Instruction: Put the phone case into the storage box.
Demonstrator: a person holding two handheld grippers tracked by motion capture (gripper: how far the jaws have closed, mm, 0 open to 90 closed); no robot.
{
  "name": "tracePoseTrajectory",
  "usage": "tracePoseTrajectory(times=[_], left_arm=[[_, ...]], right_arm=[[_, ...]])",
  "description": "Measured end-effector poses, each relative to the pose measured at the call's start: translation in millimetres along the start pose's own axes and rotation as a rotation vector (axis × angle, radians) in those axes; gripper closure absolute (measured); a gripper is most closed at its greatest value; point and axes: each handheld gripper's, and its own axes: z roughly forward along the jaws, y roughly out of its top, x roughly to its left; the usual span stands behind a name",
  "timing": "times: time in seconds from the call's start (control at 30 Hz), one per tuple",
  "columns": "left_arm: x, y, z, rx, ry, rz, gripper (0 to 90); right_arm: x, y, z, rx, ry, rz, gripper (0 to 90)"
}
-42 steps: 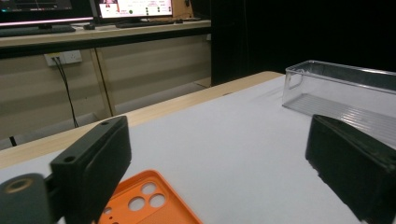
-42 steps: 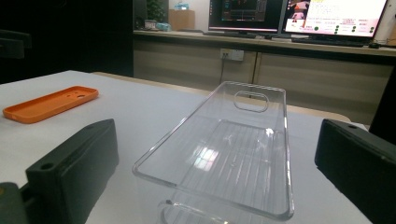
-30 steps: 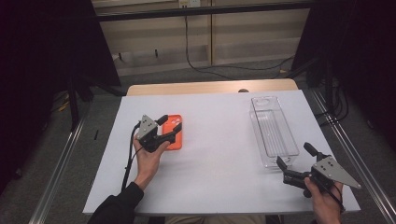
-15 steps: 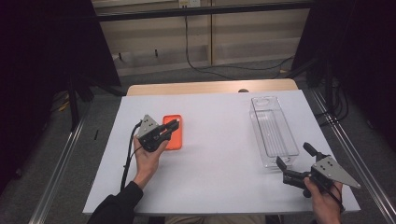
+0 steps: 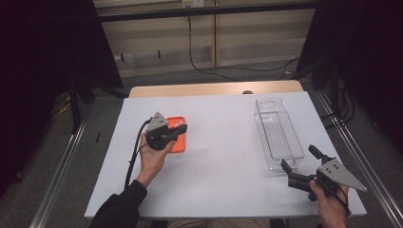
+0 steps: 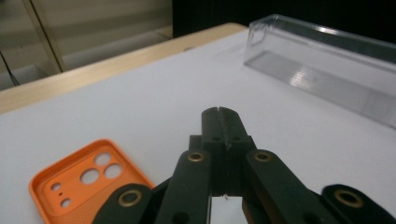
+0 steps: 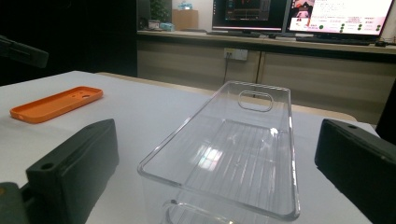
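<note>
- Black jaws of the left gripper (image 5: pixel 175 132) pressed together, nothing between them; seen left of centre in the high view, held up in the left hand (image 5: pixel 153 156), tips over the near edge of the orange phone case (image 5: pixel 177 137).
- In the left gripper view, same closed jaws rising from bottom centre, left gripper (image 6: pixel 219 112) pointing toward the frame's upper middle, orange phone case (image 6: pixel 79 186) lying open side up at lower left, camera cut-outs visible.
- Cannot tell whether jaws touch the case or hang just above it.
- Black cable (image 5: pixel 135 152) trailing from the left gripper down along the forearm.
- Lower right of the high view: right gripper (image 5: pixel 298 166) gripped by the right hand (image 5: pixel 328 202), jaws spread wide, holding nothing, aimed at the near end of the clear plastic bin (image 5: pixel 278 133).
- In the right gripper view, jaw blocks at the left and right edges, clear plastic bin (image 7: pixel 233 140) between them in mid-frame, empty, handle slot at its far end.
- Orange phone case (image 7: pixel 56 103) flat at left of that frame, well apart from the bin.
- White table (image 5: pixel 223 161) under everything.
</note>
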Motion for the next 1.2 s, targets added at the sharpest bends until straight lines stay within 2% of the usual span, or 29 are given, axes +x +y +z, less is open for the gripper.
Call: tracePoseTrajectory(times=[0.03,0.07,0.13,0.17,0.2,0.23,0.27,0.3,0.33,0.37,0.4,0.43,0.47,0.5,0.63,0.67,0.7,0.77,1.0,1.03,1.07,1.13,1.2], left_arm=[[0.0,0.0,0.0,0.000,0.000,0.000,90.0],[1.8,1.5,4.3,0.036,-0.012,-0.021,90.0],[5.2,0.9,9.0,0.052,-0.013,-0.046,90.0],[5.2,0.9,9.0,0.052,-0.013,-0.046,90.0],[7.2,0.2,14.0,0.097,0.004,-0.044,90.0],[8.5,-0.5,16.3,0.117,0.010,-0.038,90.0],[9.6,-1.2,18.1,0.127,0.005,-0.050,90.0],[9.6,-1.2,18.1,0.127,0.005,-0.050,90.0],[13.2,-3.0,22.3,0.158,0.013,-0.051,90.0],[13.2,-3.0,22.3,0.158,0.013,-0.051,90.0],[13.5,-5.2,26.8,0.197,0.047,-0.030,90.0],[13.5,-5.2,26.8,0.197,0.047,-0.030,90.0],[14.7,-6.8,29.1,0.217,0.049,-0.013,90.0],[15.1,-10.1,32.3,0.234,0.051,-0.032,90.0],[13.3,-13.3,38.2,0.255,0.040,-0.041,90.0],[12.2,-14.2,40.8,0.259,0.026,-0.041,90.0],[10.6,-14.9,42.9,0.266,0.034,-0.035,90.0],[8.1,-15.8,47.6,0.284,0.016,-0.038,90.0],[7.6,-20.0,52.4,0.331,0.023,-0.033,90.0],[7.5,-21.0,52.6,0.332,0.038,-0.041,90.0],[7.8,-22.4,53.6,0.351,0.033,-0.042,90.0],[7.6,-24.4,55.4,0.370,0.047,-0.024,90.0],[8.2,-25.4,55.8,0.376,0.037,-0.022,90.0]], right_arm=[[0.0,0.0,0.0,0.000,0.000,0.002,0.0],[0.0,0.0,-0.1,-0.006,0.000,0.001,0.0],[-0.5,0.2,-0.3,-0.007,0.002,0.003,0.0],[-0.4,0.1,-0.3,-0.003,-0.001,0.005,0.0],[-0.5,0.0,-0.5,-0.005,0.002,0.001,0.0],[-0.3,0.1,-0.5,-0.006,0.004,0.002,0.0],[-0.1,0.1,-0.5,-0.005,0.004,0.004,0.0],[-0.1,0.1,-0.5,-0.005,0.004,0.004,0.0],[-0.1,-0.1,-0.2,-0.003,0.001,0.001,0.0],[0.0,-0.1,-0.1,-0.002,0.001,0.001,0.0],[0.0,-0.2,0.0,0.001,0.001,-0.001,0.0],[0.0,-0.2,0.0,0.001,0.001,-0.001,0.0],[0.2,-0.3,0.3,0.004,0.003,0.001,0.0],[0.2,-0.6,0.5,0.005,0.005,0.003,0.0],[-0.4,-0.8,0.9,0.005,0.005,0.001,0.0],[-0.1,-0.9,0.6,0.005,0.005,0.001,0.0],[-0.1,-0.9,0.6,0.005,0.005,0.001,0.0],[-0.1,-0.8,0.1,0.005,0.007,0.003,0.0],[0.2,-1.2,0.4,0.007,0.010,0.006,0.0],[0.1,-1.2,0.3,0.007,0.010,0.005,0.0],[0.1,-1.2,0.0,0.008,0.009,0.007,0.0],[-0.2,-1.1,0.0,0.004,0.006,0.005,0.0],[-0.1,-1.2,0.0,0.005,0.007,0.006,0.0]])
